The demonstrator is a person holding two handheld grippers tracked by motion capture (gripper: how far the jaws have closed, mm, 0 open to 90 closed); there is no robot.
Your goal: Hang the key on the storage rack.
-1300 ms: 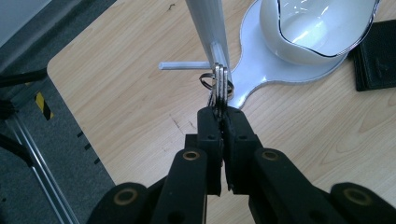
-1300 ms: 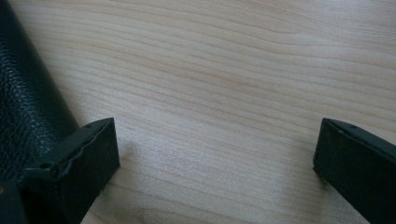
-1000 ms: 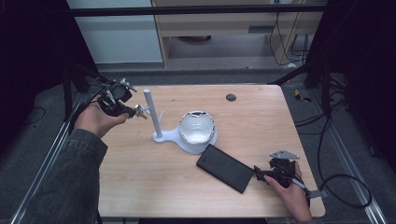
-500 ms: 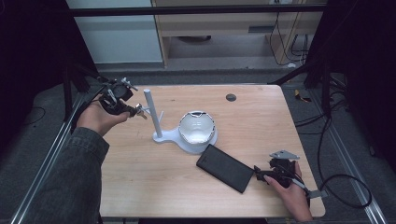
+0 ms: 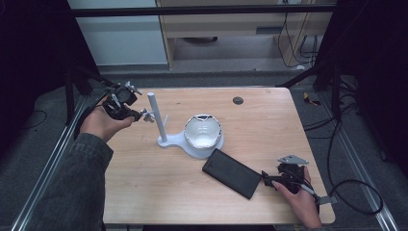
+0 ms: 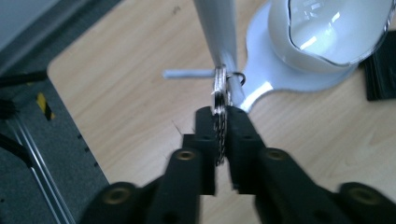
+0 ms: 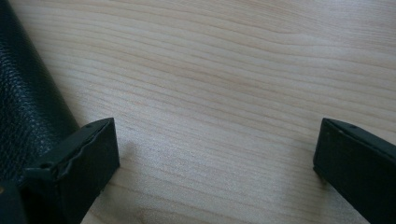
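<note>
A white stand (image 5: 157,120) with an upright post and short side pegs rises from a base that carries a white bowl (image 5: 203,131). My left gripper (image 5: 143,115) is shut on a metal key ring (image 6: 219,88), held right against the post (image 6: 215,28) at peg height. I cannot tell whether the ring is over a peg. A black leather wallet (image 5: 232,173) lies flat near the front right. My right gripper (image 5: 267,181) stands open low over the table just right of the wallet (image 7: 23,93), with only bare wood between its jaws.
A small dark round disc (image 5: 237,100) lies near the table's far edge. Metal rails run along both sides of the wooden table (image 5: 269,125), and cables trail on the floor at the right.
</note>
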